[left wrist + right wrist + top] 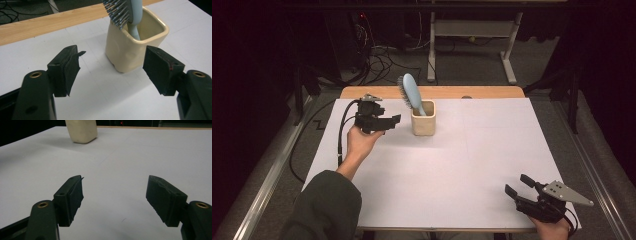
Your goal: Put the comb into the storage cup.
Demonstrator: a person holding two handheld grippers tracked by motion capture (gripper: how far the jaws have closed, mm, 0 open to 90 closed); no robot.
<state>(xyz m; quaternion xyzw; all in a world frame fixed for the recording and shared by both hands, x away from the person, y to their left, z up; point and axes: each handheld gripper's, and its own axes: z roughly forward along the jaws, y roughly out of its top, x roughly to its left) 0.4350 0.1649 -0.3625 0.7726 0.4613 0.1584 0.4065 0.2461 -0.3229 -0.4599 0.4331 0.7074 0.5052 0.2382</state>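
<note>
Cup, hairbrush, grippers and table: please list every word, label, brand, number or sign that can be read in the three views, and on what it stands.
There is no readable text in the three views.
Cream cup: plain walls, no print.
Blue hairbrush: no brand visible.
Left gripper and right gripper: black jaws with brass screw holes, no markings.
White table cover: faint grid lines, no writing.
</note>
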